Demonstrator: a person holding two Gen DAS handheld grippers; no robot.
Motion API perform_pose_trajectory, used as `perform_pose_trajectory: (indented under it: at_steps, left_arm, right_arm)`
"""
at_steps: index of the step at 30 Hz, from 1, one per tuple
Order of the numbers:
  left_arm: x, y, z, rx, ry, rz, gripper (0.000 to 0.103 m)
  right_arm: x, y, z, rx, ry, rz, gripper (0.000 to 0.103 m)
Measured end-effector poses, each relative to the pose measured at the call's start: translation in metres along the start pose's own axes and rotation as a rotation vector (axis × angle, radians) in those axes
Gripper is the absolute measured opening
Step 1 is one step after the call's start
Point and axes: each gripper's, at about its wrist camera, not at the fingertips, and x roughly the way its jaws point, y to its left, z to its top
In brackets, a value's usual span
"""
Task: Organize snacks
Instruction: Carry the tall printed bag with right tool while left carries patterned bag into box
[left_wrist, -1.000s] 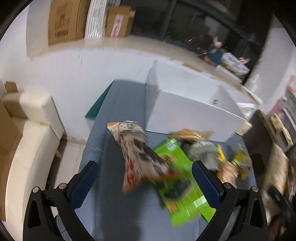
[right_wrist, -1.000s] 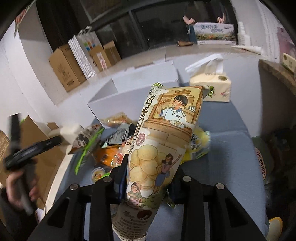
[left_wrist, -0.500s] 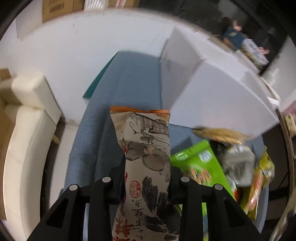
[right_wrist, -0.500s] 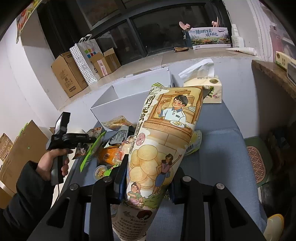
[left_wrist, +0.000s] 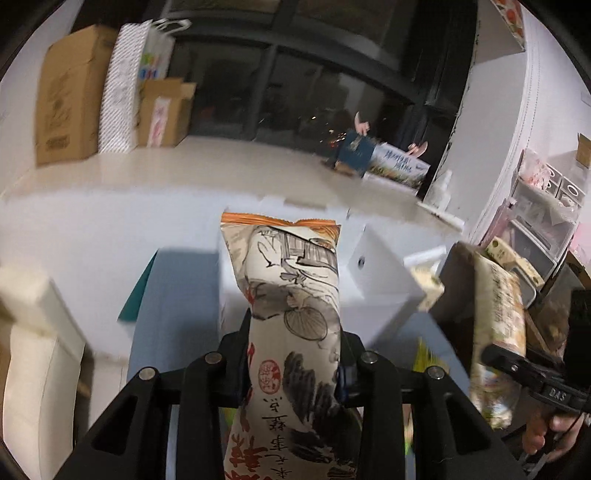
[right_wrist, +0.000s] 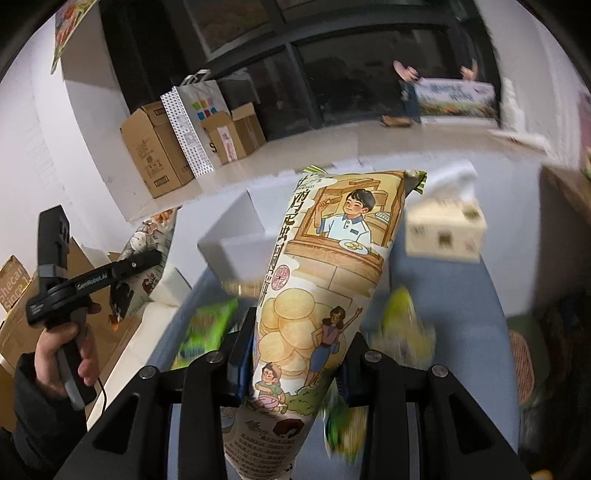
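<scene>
**Glossy snack bags, 2 in number, each pinched in 1 gripper**

Black-fingered, the left gripper (left_wrist: 293, 354) was clamped on the sides of 1 ink-drawn bag (left_wrist: 295, 295), cream with an orange top edge. This bag stood in the air with its long axis running forward, away from the camera, the crimped orange end pointing toward 1 white box (left_wrist: 380, 273) that sat on the blue-grey table (left_wrist: 177, 295). The right gripper (right_wrist: 295, 365) was likewise pressed onto 1 cartoon bag (right_wrist: 332, 266), beige with round biscuits printed on it; its long axis also ran forward and up, leaning slightly right, with the green-edged top farthest from the camera. Both bags were held above the table, not resting on it. In the right wrist view, 1 hand (right_wrist: 62, 354) in a dark sleeve gripped the left tool's handle at the left edge. Loose green and yellow packets (right_wrist: 210, 325) lay blurred on the table below; their count could not be told. 1 tissue box (right_wrist: 443, 232) stood at the table's far right, and 3 cardboard boxes (right_wrist: 159, 155) lined the ledge behind.
</scene>
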Motion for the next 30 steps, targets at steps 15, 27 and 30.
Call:
perform_pose_trajectory:
  at_steps: [15,27,30]
  left_arm:
    - [0.150,0.000,0.073,0.083,0.104,0.080,0.059]
    - [0.131,0.001,0.059,0.105,0.039,0.164,0.103]
    - [0.114,-0.005,0.059,0.122,0.042,0.156,0.103]
  right_arm:
    - [0.168,-0.029,0.149,-0.200,0.181,-0.159,0.048]
    - [0.139,-0.040,0.140,-0.109,0.070,-0.156,0.103]
    - [0.124,-0.034,0.140,-0.108,0.025,-0.146,0.103]
